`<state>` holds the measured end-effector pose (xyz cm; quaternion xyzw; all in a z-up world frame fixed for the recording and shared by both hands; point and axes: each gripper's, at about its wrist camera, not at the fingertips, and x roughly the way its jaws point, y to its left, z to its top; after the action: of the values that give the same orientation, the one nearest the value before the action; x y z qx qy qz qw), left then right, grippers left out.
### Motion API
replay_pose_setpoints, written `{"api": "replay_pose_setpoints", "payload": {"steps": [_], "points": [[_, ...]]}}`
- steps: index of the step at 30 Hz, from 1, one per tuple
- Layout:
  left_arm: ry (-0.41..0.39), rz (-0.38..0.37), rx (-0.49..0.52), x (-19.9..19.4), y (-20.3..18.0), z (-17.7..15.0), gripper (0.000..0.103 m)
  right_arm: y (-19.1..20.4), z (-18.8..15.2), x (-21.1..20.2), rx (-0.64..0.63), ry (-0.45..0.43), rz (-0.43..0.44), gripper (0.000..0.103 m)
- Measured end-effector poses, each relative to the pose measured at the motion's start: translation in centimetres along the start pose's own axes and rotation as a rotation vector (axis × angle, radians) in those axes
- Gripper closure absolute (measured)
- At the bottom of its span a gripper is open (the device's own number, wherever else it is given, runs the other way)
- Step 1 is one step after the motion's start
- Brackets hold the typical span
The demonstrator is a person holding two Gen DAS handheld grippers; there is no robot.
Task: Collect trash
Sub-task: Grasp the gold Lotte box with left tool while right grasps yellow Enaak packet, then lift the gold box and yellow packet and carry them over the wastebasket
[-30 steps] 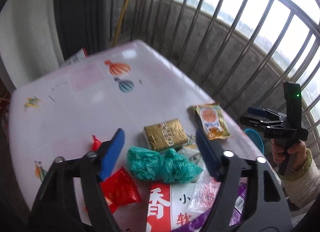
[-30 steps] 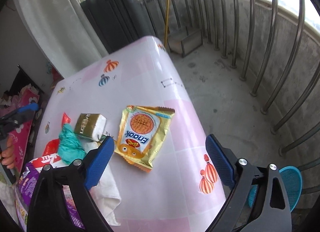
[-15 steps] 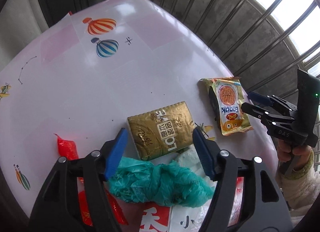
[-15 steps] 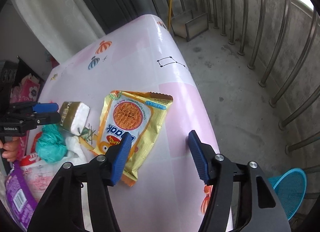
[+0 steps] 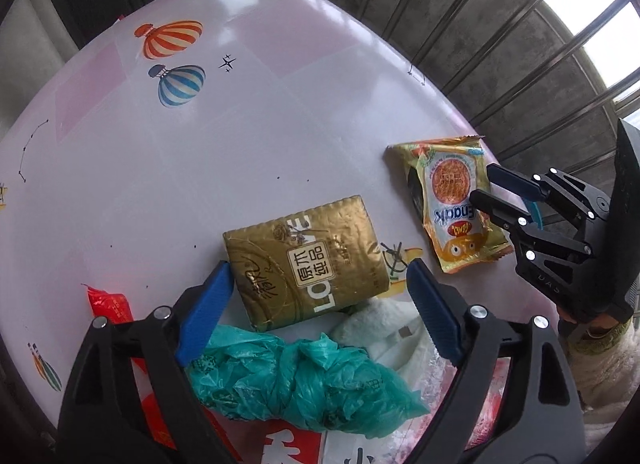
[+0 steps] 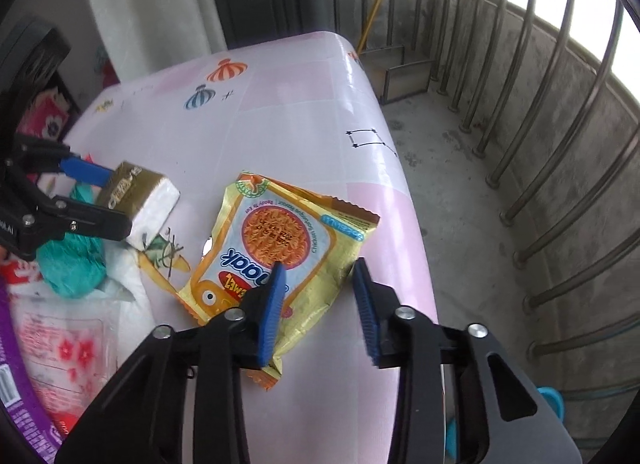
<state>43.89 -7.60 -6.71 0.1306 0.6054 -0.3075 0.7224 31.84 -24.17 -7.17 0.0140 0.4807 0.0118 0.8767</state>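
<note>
The left claw (image 5: 316, 300) is spread wide around the gold packet (image 5: 306, 266) on the table (image 5: 240, 136), nothing gripped; its foil, probably slippery, is best pinched across the short sides. The right claw (image 6: 320, 304), half open, straddles the light, crinkly snack wrapper (image 6: 280, 240).

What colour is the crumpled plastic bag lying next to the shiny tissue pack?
The crumpled plastic bag is teal green, seen best from the left wrist view.
</note>
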Motion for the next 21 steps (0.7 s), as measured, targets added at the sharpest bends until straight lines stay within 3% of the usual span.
{"api": "replay_pose_setpoints", "payload": {"steps": [8, 14, 17, 21], "points": [[0.029, 0.035, 0.026, 1.3, -1.1, 0.7, 0.020, -0.6, 0.0, 0.0, 0.025, -0.021, -0.011, 0.096], [0.016, 0.035, 0.006, 1.9, -0.9, 1.0, 0.019, -0.9, -0.1, -0.4, 0.058, -0.048, 0.017, 0.098], [-0.001, 0.040, 0.009, 1.5, -0.4, 0.8, 0.027, -1.3, -0.4, -0.9, 0.068, -0.064, 0.027, 0.099], [-0.023, 0.009, 0.001, 0.8, 0.4, 0.5, 0.029, -2.0, -0.4, -1.5, 0.096, -0.080, 0.050, 0.100]]}}
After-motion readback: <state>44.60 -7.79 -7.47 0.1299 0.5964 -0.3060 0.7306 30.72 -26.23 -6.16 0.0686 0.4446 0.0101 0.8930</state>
